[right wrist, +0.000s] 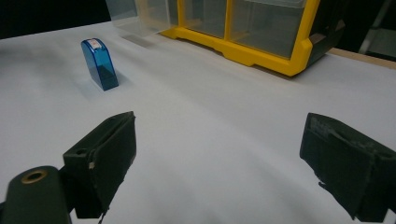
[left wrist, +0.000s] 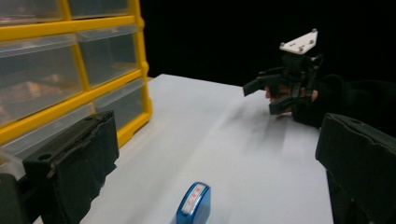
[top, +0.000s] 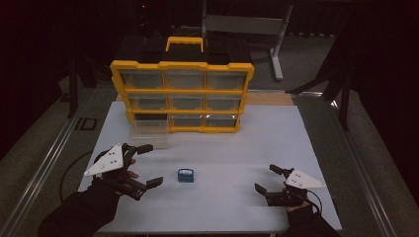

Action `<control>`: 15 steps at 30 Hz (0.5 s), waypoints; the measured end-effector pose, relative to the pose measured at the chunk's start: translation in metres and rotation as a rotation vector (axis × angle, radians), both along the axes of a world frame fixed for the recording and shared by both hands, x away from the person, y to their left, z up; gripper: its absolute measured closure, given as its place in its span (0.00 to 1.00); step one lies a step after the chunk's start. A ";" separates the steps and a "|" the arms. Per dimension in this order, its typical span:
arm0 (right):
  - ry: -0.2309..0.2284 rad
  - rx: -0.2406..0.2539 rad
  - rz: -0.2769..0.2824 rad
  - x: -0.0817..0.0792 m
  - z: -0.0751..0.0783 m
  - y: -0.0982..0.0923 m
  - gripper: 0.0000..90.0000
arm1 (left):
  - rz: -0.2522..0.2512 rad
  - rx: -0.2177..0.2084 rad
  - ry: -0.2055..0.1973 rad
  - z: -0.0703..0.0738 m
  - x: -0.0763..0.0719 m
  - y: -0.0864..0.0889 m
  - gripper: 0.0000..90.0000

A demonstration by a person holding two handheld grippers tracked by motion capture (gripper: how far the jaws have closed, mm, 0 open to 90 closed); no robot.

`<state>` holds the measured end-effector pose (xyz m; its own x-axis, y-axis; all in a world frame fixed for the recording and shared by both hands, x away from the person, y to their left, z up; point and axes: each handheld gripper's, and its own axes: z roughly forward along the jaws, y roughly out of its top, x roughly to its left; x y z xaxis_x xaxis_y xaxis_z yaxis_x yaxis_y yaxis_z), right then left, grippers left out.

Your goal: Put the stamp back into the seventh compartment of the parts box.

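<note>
Perhaps red-labelled blue case (left wrist: pixel 193 204) edge

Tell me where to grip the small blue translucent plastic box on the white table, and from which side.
Grip the small blue translucent plastic box across its two flat broad faces, coming from the left gripper side. It stands on edge, narrow labelled face up, apart from the yellow drawer organiser. The left gripper is open and nearest, so it likely suits best.

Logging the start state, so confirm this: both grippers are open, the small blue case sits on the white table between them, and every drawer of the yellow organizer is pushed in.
Not every drawer: the bottom-left drawer of the yellow organizer is pulled out, as the high view shows. The left gripper and right gripper are open, with the blue case on the white table between them.
</note>
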<state>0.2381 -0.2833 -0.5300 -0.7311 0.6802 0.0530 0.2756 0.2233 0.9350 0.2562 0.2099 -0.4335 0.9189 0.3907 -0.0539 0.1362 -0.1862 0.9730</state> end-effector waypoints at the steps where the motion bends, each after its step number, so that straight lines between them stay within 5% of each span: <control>1: 0.000 0.000 0.000 0.000 0.000 0.000 0.12 | 0.000 0.000 0.000 0.000 0.000 0.000 0.00; 15: 0.003 0.003 0.009 0.000 -0.001 0.001 0.12 | -0.056 0.017 0.008 -0.005 0.014 -0.019 0.00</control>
